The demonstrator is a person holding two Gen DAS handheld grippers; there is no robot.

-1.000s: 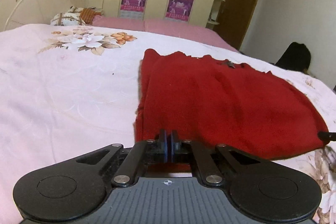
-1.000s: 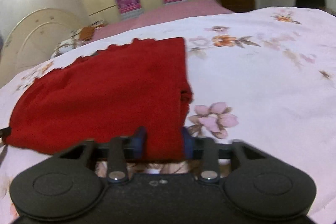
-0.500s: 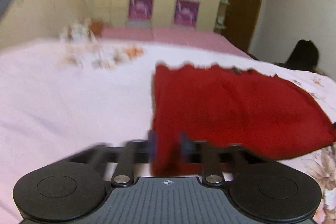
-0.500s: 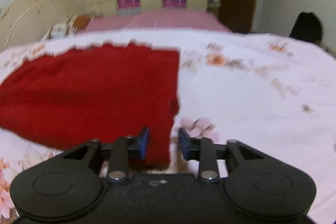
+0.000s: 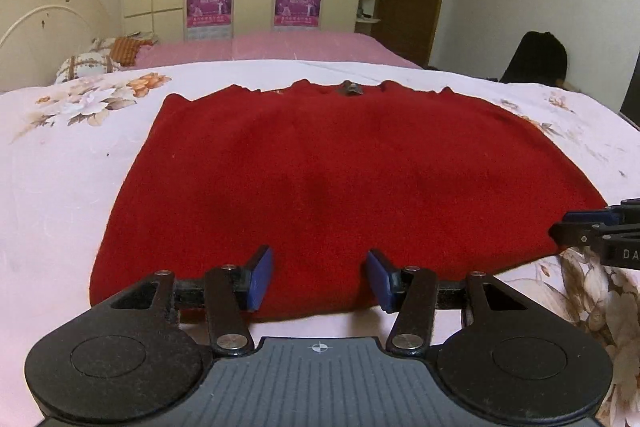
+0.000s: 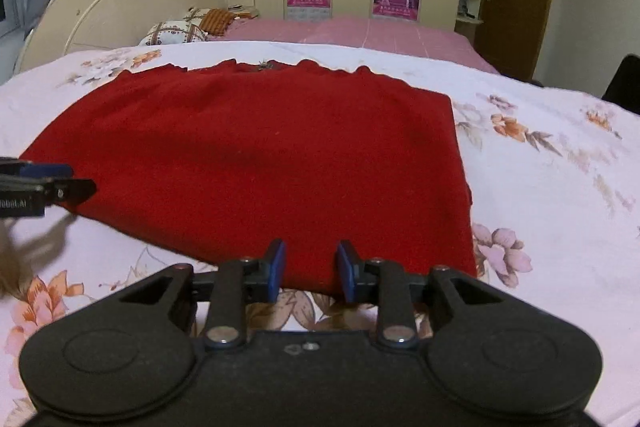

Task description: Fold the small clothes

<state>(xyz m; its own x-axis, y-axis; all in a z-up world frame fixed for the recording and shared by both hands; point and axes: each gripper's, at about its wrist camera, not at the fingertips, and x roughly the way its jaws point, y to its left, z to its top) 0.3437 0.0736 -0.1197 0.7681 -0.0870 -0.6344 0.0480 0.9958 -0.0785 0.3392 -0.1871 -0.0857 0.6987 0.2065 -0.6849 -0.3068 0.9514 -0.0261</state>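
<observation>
The left tongs (image 5: 319,278) stood released, their blue pads well apart and astride the near hem of the red garment (image 5: 328,179) without pressing on it; within the last second these jaws had been opening, with cloth between them but no grip. The right tongs (image 6: 310,269) were likewise released, their pads set closer together over the near hem towards the garment's right corner, and had just eased slightly inward, again with cloth between them and nothing pinched.

The garment lay flat on the floral bedspread (image 5: 60,187), directly ahead of both tongs, its long axis running left to right across the bed, its scalloped far edge towards the pink bedding (image 5: 260,45). The left tongs sat nearer the left half of the hem, the right tongs nearer the right corner, so each hand had its own end within reach. A fold looked already made, judging by the tidy rectangle; the coming move likely turns on lifting the near hem away towards the far edge.

No containers showed in either view.
</observation>
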